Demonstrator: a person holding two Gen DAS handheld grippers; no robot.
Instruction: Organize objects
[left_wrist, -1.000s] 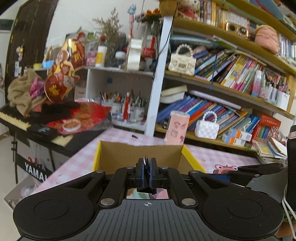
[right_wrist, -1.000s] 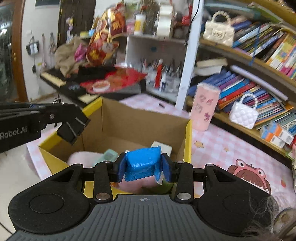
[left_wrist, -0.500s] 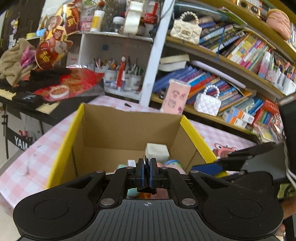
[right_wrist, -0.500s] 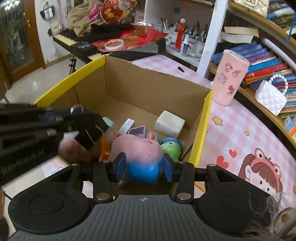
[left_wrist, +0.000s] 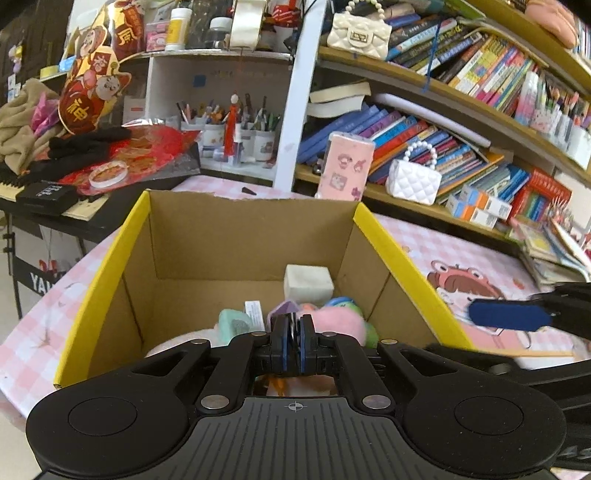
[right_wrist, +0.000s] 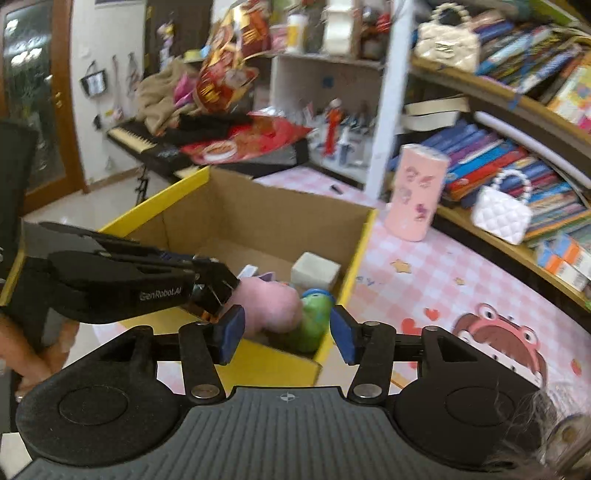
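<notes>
Now our right gripper (right_wrist: 286, 334) is opening with nothing inside, while our left gripper (left_wrist: 294, 341) pinches a small metal ring over the cardboard box (left_wrist: 236, 236) to drop it in.

The cardboard box (left_wrist: 243, 236) is open-topped with bare floor along its far and left walls, while a white block (left_wrist: 308, 282), pink plush (right_wrist: 271, 304) and green toy (right_wrist: 316, 321) crowd its near right corner, and a pink canister (right_wrist: 417, 192) stands just beyond its right wall.

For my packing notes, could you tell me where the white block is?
The white block lies inside the cardboard box, near its far right corner, just behind the pink plush toy.
</notes>
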